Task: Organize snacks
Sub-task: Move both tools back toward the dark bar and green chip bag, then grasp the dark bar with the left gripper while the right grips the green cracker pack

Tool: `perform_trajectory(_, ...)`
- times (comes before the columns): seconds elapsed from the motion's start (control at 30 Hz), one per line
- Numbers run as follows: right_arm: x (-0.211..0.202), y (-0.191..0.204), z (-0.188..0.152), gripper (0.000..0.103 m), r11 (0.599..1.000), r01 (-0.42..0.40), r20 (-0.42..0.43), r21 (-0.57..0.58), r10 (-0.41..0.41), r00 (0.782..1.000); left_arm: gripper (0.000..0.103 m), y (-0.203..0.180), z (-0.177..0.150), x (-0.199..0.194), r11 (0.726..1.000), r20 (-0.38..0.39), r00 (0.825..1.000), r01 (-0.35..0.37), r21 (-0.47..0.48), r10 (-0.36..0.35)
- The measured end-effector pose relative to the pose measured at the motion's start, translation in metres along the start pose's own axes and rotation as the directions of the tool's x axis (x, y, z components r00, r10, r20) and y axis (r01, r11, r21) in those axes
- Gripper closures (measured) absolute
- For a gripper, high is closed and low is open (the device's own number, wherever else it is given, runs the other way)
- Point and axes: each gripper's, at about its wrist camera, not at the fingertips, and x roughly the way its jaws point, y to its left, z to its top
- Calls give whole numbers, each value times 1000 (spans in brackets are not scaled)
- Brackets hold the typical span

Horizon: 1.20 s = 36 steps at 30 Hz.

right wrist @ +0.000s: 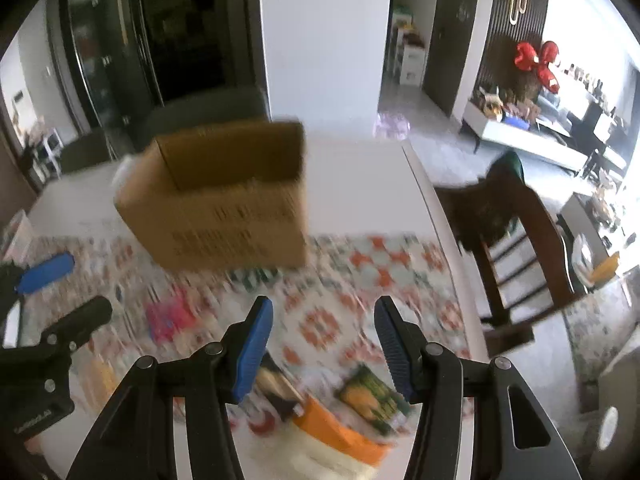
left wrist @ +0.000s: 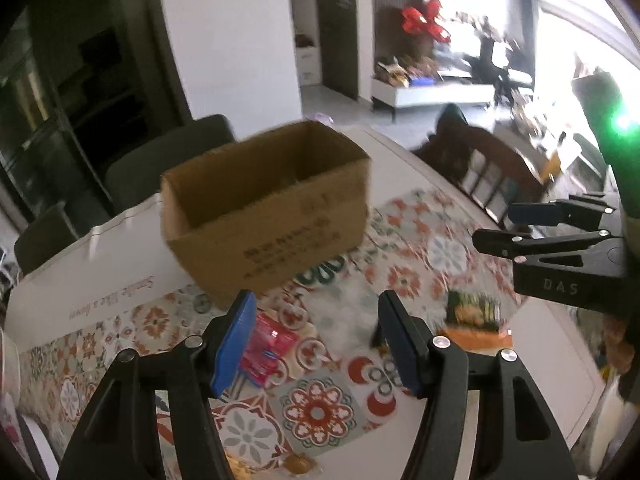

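Observation:
An open, empty-looking cardboard box (left wrist: 264, 208) (right wrist: 224, 200) stands on the table beyond a patterned mat (left wrist: 320, 412). My left gripper (left wrist: 318, 344) hangs open above the mat, nothing between its blue pads. A pink snack packet (left wrist: 266, 346) (right wrist: 172, 318) lies on the mat just under its left finger. My right gripper (right wrist: 324, 344) (left wrist: 512, 228) is also open and holds nothing. Below it lie a green and yellow packet (right wrist: 374, 396) (left wrist: 474, 308), an orange packet (right wrist: 336, 428) and a dark packet (right wrist: 280, 392). The left gripper (right wrist: 68, 292) shows at the left edge of the right wrist view.
A dark wooden chair (right wrist: 520, 248) stands against the table's right edge (right wrist: 448, 240). Grey chairs (left wrist: 168, 152) sit behind the box. A brownish snack (left wrist: 298, 464) lies at the mat's near edge. Both views are motion-blurred.

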Motion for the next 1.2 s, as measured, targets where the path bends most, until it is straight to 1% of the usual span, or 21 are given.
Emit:
perform_trajectory(0.07,8,-8,-10,49,1000,12,-53,-28,-13,998,40,-9,-2,7,1000,-39,999,14,13,-13)
perform_trajectory(0.13,17,-14,-21,49,998,39,-106,-54,-45,993,40,-12,-4,17,999,-81,996,44,-3,-44)
perform_trajectory(0.27,35,-30,-34,49,998,23,-217,-56,-35,976,41,-21,-11,30,997,-138,988,67,-33,-71)
perform_trajectory(0.37,39,-34,-40,49,997,37,-228,-68,-52,972,41,-25,-17,36,996,-164,983,79,-45,-85)
perform_trajectory(0.5,42,-36,-51,49,996,43,-235,-73,-59,970,41,-26,-28,41,992,-200,974,88,-94,-106)
perform_trajectory(0.57,48,-35,-56,49,996,29,-257,-89,-51,965,41,-28,-34,44,989,-219,970,81,-124,-107)
perform_trajectory(0.7,56,-36,-61,49,994,21,-299,-105,-52,953,41,-28,-44,52,962,-254,949,124,-245,-187)
perform_trajectory(0.77,59,-36,-63,49,993,-3,-315,-116,-34,948,41,-29,-45,57,952,-261,945,122,-282,-199)
perform_trajectory(0.8,60,-36,-63,49,992,-11,-316,-123,-29,948,41,-29,-45,59,946,-267,942,116,-302,-201)
perform_trajectory(0.87,64,-36,-65,49,988,-38,-329,-149,-14,944,41,-29,-44,65,925,-278,936,104,-366,-215)
perform_trajectory(0.93,68,-38,-65,49,985,-63,-339,-163,4,941,41,-33,-42,69,914,-278,937,91,-395,-213)
perform_trajectory(0.97,71,-40,-64,49,981,-83,-344,-177,17,939,41,-36,-39,73,912,-285,938,69,-405,-198)
perform_trajectory(1.0,74,-41,-63,49,977,-103,-345,-188,32,938,41,-38,-38,77,903,-289,938,53,-426,-191)
perform_trajectory(1.07,83,-46,-61,49,967,-145,-361,-210,61,931,41,-42,-36,88,874,-300,932,35,-485,-204)
perform_trajectory(1.1,89,-47,-60,49,960,-173,-375,-220,80,924,41,-43,-36,93,865,-307,928,31,-501,-211)
perform_trajectory(1.2,101,-52,-61,49,951,-206,-400,-232,100,911,41,-46,-36,113,826,-345,911,-11,-564,-224)
